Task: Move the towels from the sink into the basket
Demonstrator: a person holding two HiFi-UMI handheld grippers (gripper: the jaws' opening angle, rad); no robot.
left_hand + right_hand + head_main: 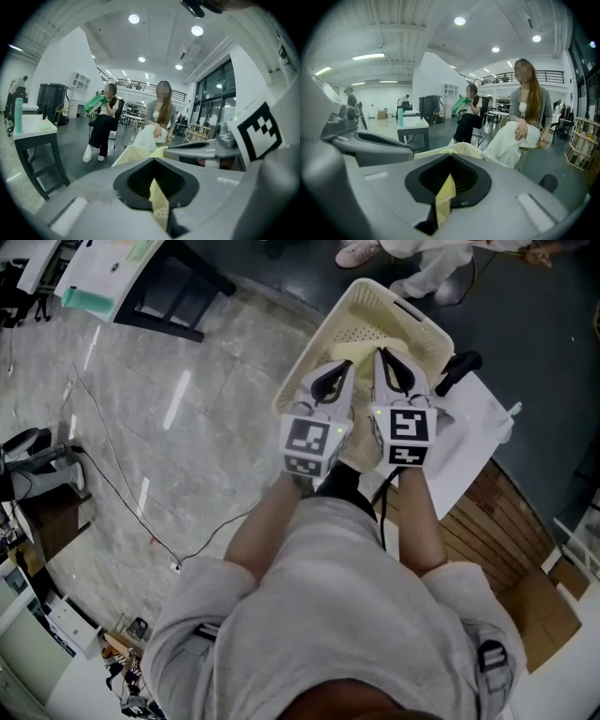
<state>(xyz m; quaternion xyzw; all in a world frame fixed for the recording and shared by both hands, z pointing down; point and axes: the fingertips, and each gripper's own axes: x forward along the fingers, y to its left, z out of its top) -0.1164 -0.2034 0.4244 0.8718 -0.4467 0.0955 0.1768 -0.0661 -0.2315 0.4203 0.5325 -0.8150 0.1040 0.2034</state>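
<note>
A pale yellow towel hangs between my two grippers, over the cream plastic basket. My left gripper is shut on one edge of it. In the left gripper view the dotted yellow cloth sits pinched in the black jaws. My right gripper is shut on the other edge, and the cloth shows the same way in the right gripper view. The two grippers stand side by side, almost touching. The basket's rim lies just ahead of the jaws. Whatever lies in the sink is hidden.
The white sink unit with a black faucet stands right of the basket. Wooden slats lie at the right. A dark table is far left, and a cable crosses the floor. Two people sit on chairs beyond the basket.
</note>
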